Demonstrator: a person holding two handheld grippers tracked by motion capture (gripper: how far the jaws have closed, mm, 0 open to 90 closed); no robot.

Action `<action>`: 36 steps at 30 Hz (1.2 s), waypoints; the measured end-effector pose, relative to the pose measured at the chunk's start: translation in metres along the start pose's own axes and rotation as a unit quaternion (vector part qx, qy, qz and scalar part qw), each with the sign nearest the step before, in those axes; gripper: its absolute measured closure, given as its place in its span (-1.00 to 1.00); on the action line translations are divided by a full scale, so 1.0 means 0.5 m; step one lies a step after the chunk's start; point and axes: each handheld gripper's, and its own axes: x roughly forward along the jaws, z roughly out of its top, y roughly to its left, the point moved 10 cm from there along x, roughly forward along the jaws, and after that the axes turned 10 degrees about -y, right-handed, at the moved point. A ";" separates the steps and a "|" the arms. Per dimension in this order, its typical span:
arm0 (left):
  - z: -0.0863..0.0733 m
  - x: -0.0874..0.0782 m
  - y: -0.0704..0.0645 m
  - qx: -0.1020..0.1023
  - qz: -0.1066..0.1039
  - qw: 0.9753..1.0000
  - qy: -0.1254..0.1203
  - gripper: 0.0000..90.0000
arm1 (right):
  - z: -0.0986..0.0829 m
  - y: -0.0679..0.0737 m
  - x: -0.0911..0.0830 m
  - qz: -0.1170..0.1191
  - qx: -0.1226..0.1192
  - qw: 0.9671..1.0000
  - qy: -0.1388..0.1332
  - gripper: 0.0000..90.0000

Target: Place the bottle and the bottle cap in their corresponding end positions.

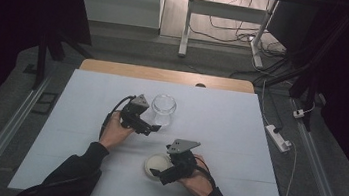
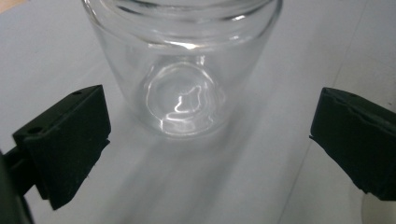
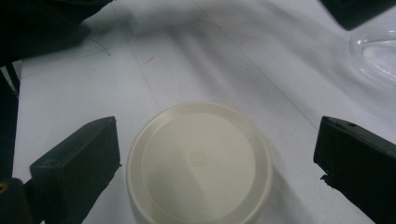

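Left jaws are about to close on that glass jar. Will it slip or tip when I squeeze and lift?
The glass jar looks smooth and glossy, so it may slip between the left gripper's open jaws. It stands upright on a broad base, so tipping seems unlikely. Being clear glass, it is probably rigid but breakable: squeeze gently.

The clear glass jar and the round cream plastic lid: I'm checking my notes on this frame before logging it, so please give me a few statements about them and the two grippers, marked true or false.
1. The clear glass jar stands upright with no lid on it. True.
2. The left gripper is shut on the jar. False: its jaws are open, one on each side of the jar, not touching it.
3. The round cream plastic lid lies flat on the white table cover. True.
4. The right gripper holds the lid above the table. False: its jaws are open beside the lid, which rests on the table.
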 end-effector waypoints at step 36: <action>-0.122 -0.157 -0.061 -0.045 0.008 0.997 0.055 -1.00 | -0.036 -0.077 -0.085 -0.066 0.051 0.996 0.027 -1.00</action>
